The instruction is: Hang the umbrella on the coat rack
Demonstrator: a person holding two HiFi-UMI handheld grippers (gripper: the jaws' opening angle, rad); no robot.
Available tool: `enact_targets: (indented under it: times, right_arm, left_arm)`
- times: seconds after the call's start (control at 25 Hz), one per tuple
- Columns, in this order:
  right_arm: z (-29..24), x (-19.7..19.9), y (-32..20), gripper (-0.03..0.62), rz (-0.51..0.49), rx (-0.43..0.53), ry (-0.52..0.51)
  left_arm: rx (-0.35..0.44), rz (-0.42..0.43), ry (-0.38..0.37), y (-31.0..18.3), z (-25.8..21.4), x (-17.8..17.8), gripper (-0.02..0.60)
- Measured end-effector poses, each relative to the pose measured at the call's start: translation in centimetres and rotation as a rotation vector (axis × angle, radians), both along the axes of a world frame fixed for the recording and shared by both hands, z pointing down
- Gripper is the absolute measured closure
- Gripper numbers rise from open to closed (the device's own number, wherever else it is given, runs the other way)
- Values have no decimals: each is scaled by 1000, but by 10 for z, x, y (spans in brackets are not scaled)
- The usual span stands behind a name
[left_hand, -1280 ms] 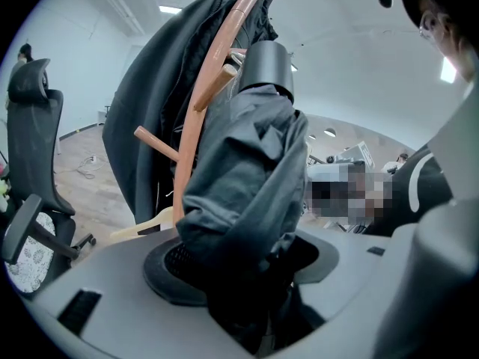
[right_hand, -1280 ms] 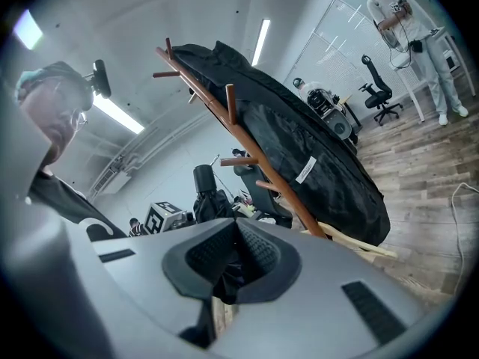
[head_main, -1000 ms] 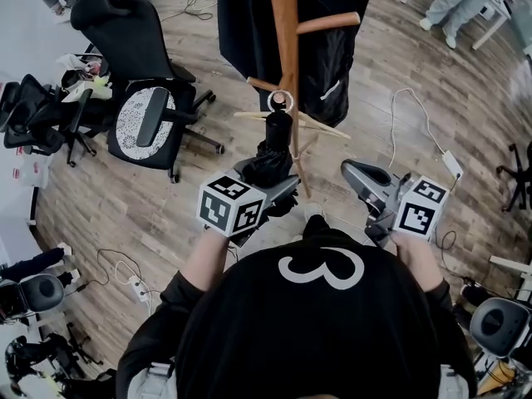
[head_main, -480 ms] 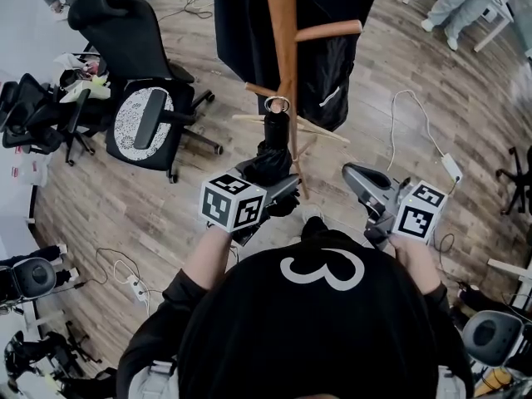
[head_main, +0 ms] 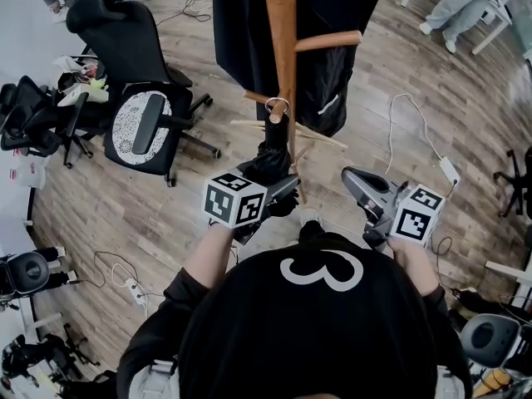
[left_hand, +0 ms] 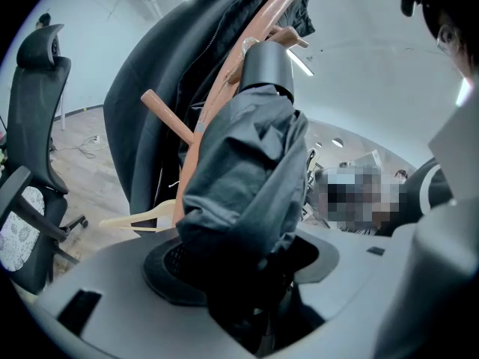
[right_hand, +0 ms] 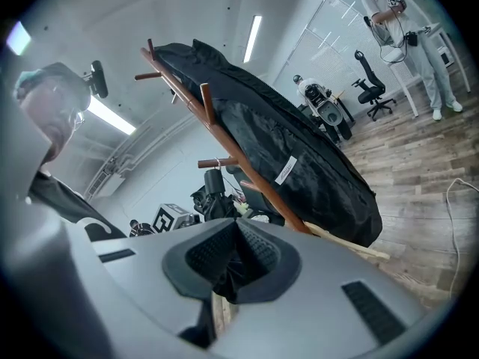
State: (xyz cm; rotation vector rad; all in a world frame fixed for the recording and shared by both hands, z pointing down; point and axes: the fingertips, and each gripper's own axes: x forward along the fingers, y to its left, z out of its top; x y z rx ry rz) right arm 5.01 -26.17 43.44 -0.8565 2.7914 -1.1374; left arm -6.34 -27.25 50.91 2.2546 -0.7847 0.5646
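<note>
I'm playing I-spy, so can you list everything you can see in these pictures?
umbrella: one, black, folded, in the left gripper
coat rack: one, brown wood, straight ahead
coat: one, black, hanging on the rack
hanger: one, pale wood, low by the rack
office chairs: at least two, black, on the left
power strips: two, white, on the floor right and left
another person: one, light trousers, top right
left gripper: grey, shut on the umbrella
right gripper: grey, shut, empty

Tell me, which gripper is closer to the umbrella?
Left. The left gripper is shut on the folded umbrella, holding it up against the coat rack. The right gripper sits apart, off to the umbrella's right, shut and holding nothing.
</note>
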Motion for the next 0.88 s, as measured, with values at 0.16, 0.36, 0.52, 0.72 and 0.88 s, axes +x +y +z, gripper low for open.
enact_targets:
  times: [0.16,0.36,0.52,0.72,0.88]
  right_arm:
    - [-2,-1,0,567,2,2,4]
    - [1,2,-2,567,8,3,9]
    - [4,3,-1,567,15,0,8]
    - [5,4,-2,566,17,-2,9]
    - [6,5,-4,567,18,-5,10]
  left_arm:
    - [0,0,1,-2,2,0,302]
    - [-1,7,-5,-7,8,1,301]
    - [-6,10,-9,-8,13,1,302]
    - [-12,11,-17,-12,19,1,301]
    - [-10,12,-16,-16,23,2,302]
